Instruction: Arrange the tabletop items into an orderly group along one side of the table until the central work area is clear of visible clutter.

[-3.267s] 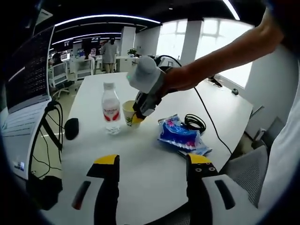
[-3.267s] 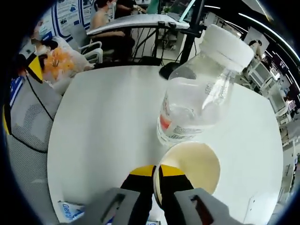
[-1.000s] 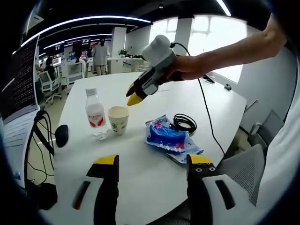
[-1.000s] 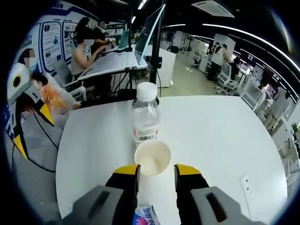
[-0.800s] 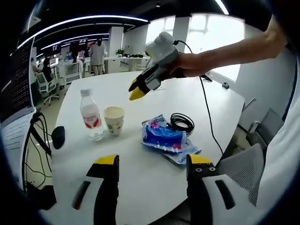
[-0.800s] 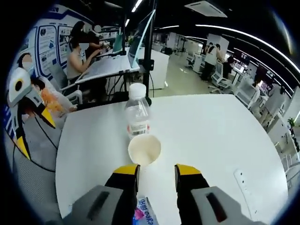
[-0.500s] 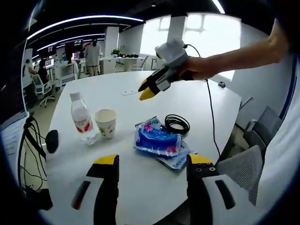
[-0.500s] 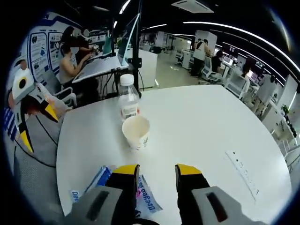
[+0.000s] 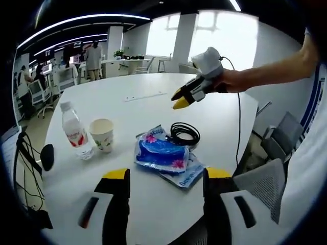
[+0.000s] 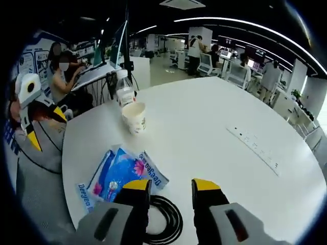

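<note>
On the white round table (image 9: 127, 109) a clear water bottle (image 9: 74, 135) and a paper cup (image 9: 102, 135) stand side by side at the left. Blue tissue packets (image 9: 161, 153) lie in the middle, with a black cable coil (image 9: 184, 133) just beyond them. My left gripper (image 9: 166, 176) hovers open over the near edge, nothing between its jaws. A hand holds my right gripper (image 9: 183, 98) in the air above the coil. In the right gripper view my right gripper (image 10: 170, 186) is open over the cable coil (image 10: 163, 219), with the packets (image 10: 120, 176), cup (image 10: 134, 117) and bottle (image 10: 123, 92) beyond.
A white power strip (image 10: 253, 148) lies flat on the far part of the table. A small black object (image 9: 47, 155) with cables sits by the table's left edge. An office chair (image 9: 265, 178) stands at the right. Desks and people fill the background.
My right gripper, earlier shut on the cup's rim, has let go, opened and pulled back from cup and bottle to above the cable coil. Cup and bottle stay put.
</note>
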